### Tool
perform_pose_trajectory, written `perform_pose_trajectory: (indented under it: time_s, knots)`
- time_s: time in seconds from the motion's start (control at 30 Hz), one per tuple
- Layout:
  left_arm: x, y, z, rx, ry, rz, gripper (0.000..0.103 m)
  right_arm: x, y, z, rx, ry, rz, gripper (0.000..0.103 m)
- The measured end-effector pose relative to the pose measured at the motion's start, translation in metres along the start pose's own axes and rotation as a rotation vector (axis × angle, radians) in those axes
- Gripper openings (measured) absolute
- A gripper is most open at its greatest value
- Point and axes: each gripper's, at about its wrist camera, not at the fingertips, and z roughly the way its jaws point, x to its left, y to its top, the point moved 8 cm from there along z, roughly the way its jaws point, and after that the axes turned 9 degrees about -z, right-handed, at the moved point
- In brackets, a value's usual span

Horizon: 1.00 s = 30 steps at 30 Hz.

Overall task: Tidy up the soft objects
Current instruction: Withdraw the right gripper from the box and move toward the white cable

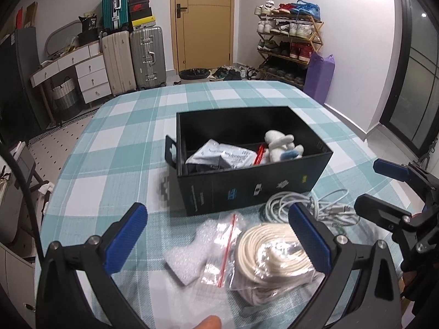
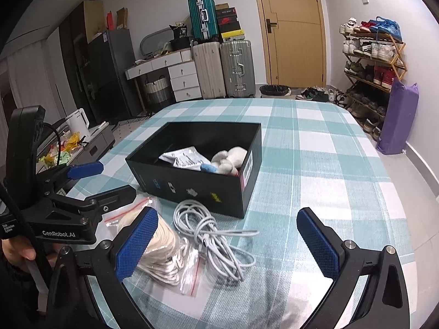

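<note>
1. The rope coil [image 1: 270, 252], bagged in crinkly plastic, is looking light, squashy and slippery; pinching across its rim seems safest.
2. It is lying at lower centre, between the spread, empty fingers of the left claw [image 1: 219, 244].
3. The right claw [image 2: 227, 246] is hanging released over the white cable [image 2: 216, 235], just below the box [image 2: 197, 183].

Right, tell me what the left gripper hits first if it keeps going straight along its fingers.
Most likely the bagged coil of cream rope, which lies between the open fingers of the left gripper just ahead. Beyond it stands the black box. Depth is hard to judge here, so the gripper may pass above the rope.
</note>
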Motion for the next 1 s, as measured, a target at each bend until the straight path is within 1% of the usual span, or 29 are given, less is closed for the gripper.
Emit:
perform_pose_trajectory:
  time_s: [0.23, 0.47, 0.73, 0.87, 1.0]
  knots:
    - [0.008, -0.01, -0.001, 0.016, 0.003, -0.002, 0.103, 0.002, -0.014, 0.002, 0.036, -0.005, -0.014, 0.103]
    - [0.015, -0.017, -0.003, 0.023, 0.001, 0.0, 0.103, 0.0, -0.025, 0.007, 0.069, 0.001, 0.006, 0.103]
    - [0.015, -0.023, 0.002, 0.041, -0.015, -0.003, 0.103, -0.003, -0.031, 0.023, 0.138, -0.023, -0.014, 0.103]
    - [0.013, -0.027, 0.004, 0.054, -0.023, -0.001, 0.103, -0.003, -0.036, 0.035, 0.186, -0.047, -0.044, 0.103]
    - [0.013, -0.029, 0.007, 0.063, -0.025, 0.001, 0.103, -0.003, -0.038, 0.044, 0.213, -0.059, -0.065, 0.103]
